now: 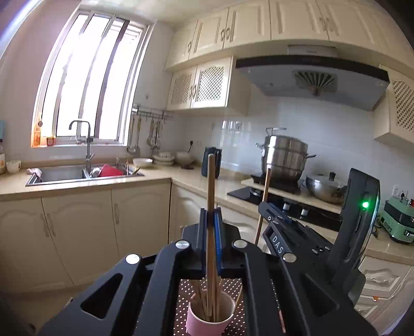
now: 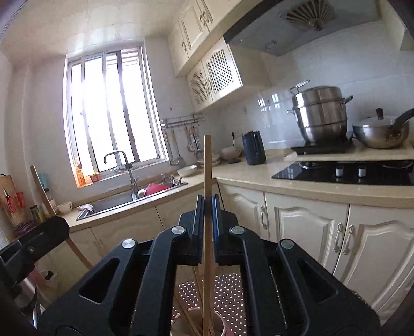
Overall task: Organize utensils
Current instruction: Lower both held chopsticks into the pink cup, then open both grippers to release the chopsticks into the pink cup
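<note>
Both grippers hold chopsticks upright over the cup.
Left gripper (image 1: 211, 214) and right gripper (image 2: 207, 204) jaws each clamp one chopstick (image 1: 211, 186) above the pink cup (image 1: 207, 323).

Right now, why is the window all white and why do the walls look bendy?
Left wrist view: sunlight overexposes the window, washing out the outside; the fisheye lens curves its frame and the cabinets. Right wrist view: the same glare on the window, bent edges again, and the steel pot looks slightly blurred.
</note>
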Demonstrator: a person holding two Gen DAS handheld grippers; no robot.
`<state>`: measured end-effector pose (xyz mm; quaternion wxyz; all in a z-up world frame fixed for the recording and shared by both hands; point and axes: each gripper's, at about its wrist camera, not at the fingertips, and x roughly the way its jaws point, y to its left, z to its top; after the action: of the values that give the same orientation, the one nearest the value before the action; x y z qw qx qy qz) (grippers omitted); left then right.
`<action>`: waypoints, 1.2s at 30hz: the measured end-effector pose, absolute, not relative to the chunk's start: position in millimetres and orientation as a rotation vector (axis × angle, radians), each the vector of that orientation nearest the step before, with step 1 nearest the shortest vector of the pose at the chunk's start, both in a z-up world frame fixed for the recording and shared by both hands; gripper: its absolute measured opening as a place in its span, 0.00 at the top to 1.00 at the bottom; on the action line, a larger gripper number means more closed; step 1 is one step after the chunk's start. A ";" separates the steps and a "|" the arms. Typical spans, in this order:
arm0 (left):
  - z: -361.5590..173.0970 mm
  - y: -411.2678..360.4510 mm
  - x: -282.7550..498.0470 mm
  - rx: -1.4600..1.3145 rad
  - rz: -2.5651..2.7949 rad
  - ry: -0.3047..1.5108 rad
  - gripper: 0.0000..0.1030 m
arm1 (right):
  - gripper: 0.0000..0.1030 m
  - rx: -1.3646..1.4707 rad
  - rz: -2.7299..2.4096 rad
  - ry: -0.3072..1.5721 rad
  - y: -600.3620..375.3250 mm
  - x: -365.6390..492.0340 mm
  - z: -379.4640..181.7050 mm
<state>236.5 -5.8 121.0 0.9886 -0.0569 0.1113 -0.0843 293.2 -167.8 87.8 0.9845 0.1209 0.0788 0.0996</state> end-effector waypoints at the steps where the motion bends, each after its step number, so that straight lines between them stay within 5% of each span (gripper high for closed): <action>1: 117.8 -4.6 240.4 -0.114 -0.164 0.235 0.94 | 0.94 0.237 0.200 0.175 -166.1 298.0 81.9; 12: 60.7 2.9 285.1 -0.076 -0.136 0.426 0.93 | 0.93 0.186 0.295 0.410 -159.6 317.0 31.7; 14: 50.7 5.4 287.7 -0.056 -0.122 0.445 0.80 | 0.91 0.144 0.286 0.441 -159.3 312.4 27.6; 15: 48.1 7.0 287.7 -0.055 -0.122 0.451 0.75 | 0.76 0.114 0.255 0.444 -159.3 308.8 26.8; 16: 44.2 9.7 286.7 -0.058 -0.126 0.454 0.72 | 0.41 0.098 0.227 0.439 -160.3 304.3 25.9; 17: 42.6 10.1 286.7 -0.059 -0.124 0.458 0.72 | 0.29 0.102 0.220 0.416 -163.7 297.6 25.8; 36: 43.6 2.1 241.8 -0.043 -0.146 0.437 0.64 | 0.28 0.081 0.188 0.399 -181.9 234.6 32.3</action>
<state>241.8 2.1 43.6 0.9733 -0.0212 0.2167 -0.0726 234.6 -181.9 32.3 0.9750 0.0401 0.1976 0.0934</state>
